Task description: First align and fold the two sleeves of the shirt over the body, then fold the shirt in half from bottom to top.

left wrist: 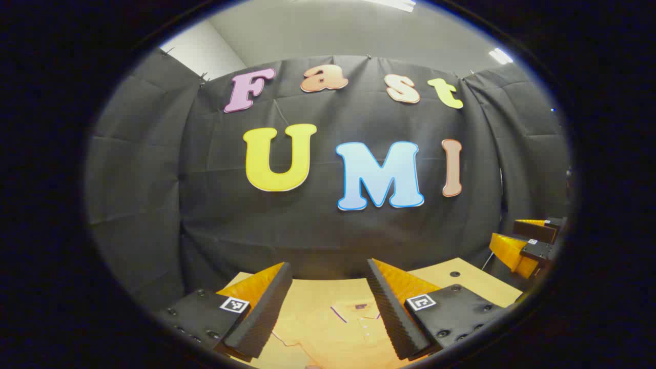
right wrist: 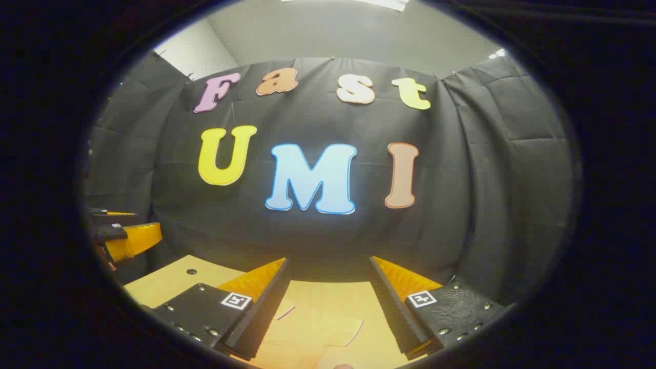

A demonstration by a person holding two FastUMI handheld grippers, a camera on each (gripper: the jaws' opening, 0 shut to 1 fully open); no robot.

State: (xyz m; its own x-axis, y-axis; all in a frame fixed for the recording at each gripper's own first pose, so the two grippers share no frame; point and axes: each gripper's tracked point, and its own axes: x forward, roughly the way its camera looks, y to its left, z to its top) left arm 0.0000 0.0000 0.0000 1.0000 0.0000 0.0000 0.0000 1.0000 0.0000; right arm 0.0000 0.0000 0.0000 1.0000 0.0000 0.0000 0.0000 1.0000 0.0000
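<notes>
Left gripper (left wrist: 328,302): jaws spread wide, holding nothing, raised above the shirt (left wrist: 343,328). Shirt spread flat on the tabletop (left wrist: 476,279), collar and placket showing between the fingers. Right gripper (right wrist: 328,302): jaws likewise wide apart and empty, above a sleeve (right wrist: 338,328) lying flat. Both level, facing the booth wall.

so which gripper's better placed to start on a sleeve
Probably the right gripper: a sleeve lies between its open fingers. The left gripper, also open, points at the shirt's collar.
</notes>
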